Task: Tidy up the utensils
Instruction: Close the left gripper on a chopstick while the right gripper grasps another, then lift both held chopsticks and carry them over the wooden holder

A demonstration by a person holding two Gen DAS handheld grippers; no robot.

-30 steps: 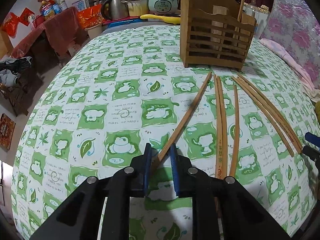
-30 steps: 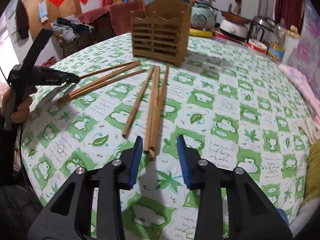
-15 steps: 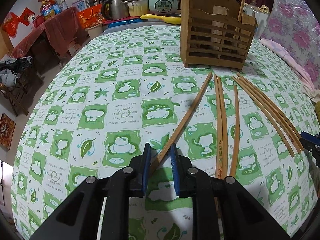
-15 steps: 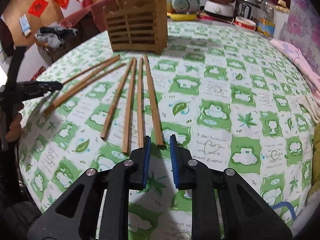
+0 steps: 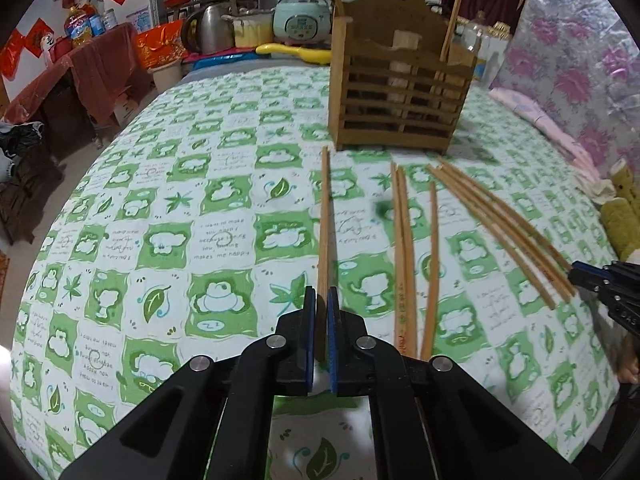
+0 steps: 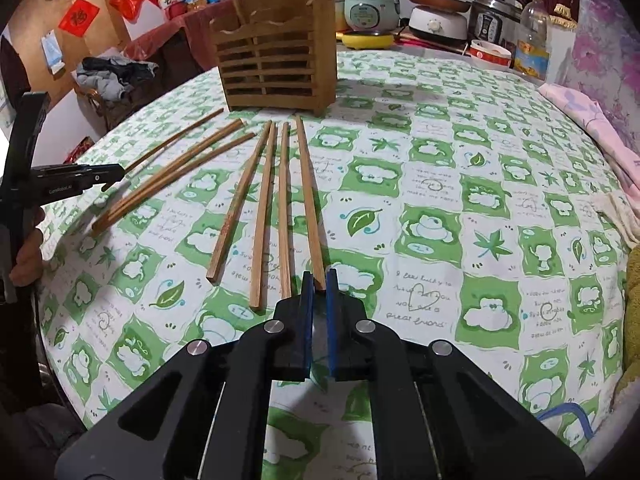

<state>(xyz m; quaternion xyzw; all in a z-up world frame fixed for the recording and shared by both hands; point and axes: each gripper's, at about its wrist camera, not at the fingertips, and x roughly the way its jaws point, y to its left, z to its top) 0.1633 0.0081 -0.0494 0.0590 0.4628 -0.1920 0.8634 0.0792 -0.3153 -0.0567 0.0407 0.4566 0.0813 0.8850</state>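
Note:
Brown wooden chopsticks lie on the green frog-print tablecloth before a slatted wooden holder (image 5: 400, 92) (image 6: 276, 68). My left gripper (image 5: 321, 298) is closing, its blue pads pressed on the near end of the leftmost chopstick (image 5: 325, 208), which points at the holder. My right gripper (image 6: 319, 280) is closing too, its pads pinching the near tip of the rightmost chopstick (image 6: 307, 184). Each gripper also shows in the other's view: the right gripper (image 5: 578, 273) at the right edge and the left gripper (image 6: 114, 172) at the left.
Three loose chopsticks (image 5: 404, 248) lie right of the left-held one. Three more chopsticks (image 6: 264, 216) lie left of the right-held one. The holder has a few chopsticks standing in it. Rice cookers, a kettle and bottles crowd the far side. Pink cloth (image 6: 592, 120) lies at the right edge.
Both grippers went from open to shut on a chopstick end. The left-held chopstick swung from diagonal to pointing straight at the holder. The right gripper shifted onto the rightmost chopstick.

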